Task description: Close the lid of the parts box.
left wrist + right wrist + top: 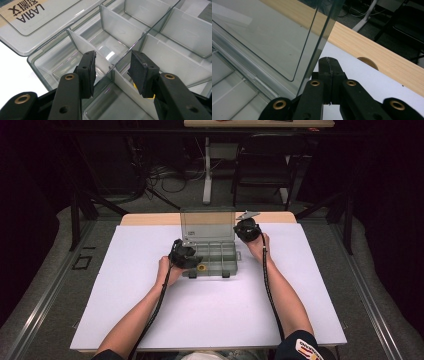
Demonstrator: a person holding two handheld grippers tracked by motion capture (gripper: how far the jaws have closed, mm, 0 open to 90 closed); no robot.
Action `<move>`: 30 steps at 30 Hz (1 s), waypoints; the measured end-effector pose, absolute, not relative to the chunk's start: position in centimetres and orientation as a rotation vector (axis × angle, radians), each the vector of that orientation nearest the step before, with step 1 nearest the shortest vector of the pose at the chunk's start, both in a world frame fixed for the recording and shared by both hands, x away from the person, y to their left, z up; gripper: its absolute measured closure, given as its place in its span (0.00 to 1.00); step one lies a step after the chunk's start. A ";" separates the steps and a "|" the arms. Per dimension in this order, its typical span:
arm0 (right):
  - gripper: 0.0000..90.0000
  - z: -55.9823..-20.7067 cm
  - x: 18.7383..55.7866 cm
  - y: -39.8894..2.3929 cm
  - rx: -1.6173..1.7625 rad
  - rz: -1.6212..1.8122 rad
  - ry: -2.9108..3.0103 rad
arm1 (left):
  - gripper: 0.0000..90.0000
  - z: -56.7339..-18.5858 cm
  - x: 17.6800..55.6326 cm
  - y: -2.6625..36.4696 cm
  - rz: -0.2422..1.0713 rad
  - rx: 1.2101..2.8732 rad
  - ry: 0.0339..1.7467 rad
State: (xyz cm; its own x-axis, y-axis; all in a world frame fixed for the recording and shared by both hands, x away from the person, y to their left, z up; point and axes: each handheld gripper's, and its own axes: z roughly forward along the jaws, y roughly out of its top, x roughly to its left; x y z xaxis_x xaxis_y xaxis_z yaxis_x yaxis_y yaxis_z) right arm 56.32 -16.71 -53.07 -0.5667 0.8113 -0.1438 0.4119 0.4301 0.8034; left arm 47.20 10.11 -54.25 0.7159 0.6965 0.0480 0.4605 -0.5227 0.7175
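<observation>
Now | L claw (pixel 112 72) apart, angled down over organiser box (pixel 220 262) divider; R claw (pixel 329 72) together, beside lid (pixel 207 225)

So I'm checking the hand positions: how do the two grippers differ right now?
The left gripper has its jaws apart, over the compartments of the clear organizer box; the right gripper has its jaws shut together with nothing between them. The left is at the box's front, the right beside its raised lid. Both are black.
</observation>
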 end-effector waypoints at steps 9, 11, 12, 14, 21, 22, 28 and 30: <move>1.00 -52.7 56.2 -16.8 1.013 1.018 2.157 | 0.63 -54.3 47.2 10.1 0.433 2.214 0.874; 1.00 -52.6 56.1 -16.8 1.012 1.023 2.153 | 0.63 -54.3 47.2 10.1 0.433 2.215 0.874; 1.00 -52.5 56.1 -16.8 1.012 1.025 2.152 | 0.63 -54.3 47.2 10.1 0.434 2.215 0.875; 1.00 -52.4 56.0 -16.8 1.003 1.032 2.147 | 0.63 -54.3 47.2 10.1 0.433 2.215 0.874; 1.00 -52.1 55.9 -16.5 0.993 1.053 2.141 | 0.63 -54.3 47.2 10.1 0.434 2.214 0.875; 1.00 -52.1 55.9 -16.5 0.992 1.055 2.138 | 0.63 -54.3 47.2 10.1 0.433 2.214 0.875; 1.00 -52.0 55.8 -16.6 0.999 1.068 2.132 | 0.62 -54.2 47.2 10.1 0.436 2.213 0.878; 1.00 -51.9 55.8 -16.6 1.003 1.076 2.127 | 0.62 -54.2 47.1 10.0 0.440 2.213 0.882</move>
State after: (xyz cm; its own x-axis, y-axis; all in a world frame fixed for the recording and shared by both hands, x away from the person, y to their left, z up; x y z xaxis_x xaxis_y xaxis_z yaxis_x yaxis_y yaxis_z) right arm 55.77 -16.58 -51.93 -0.5718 0.8092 -0.1352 0.3706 0.4018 0.8374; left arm 47.12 10.03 -54.24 0.7098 0.7025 0.0508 0.4633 -0.5200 0.7176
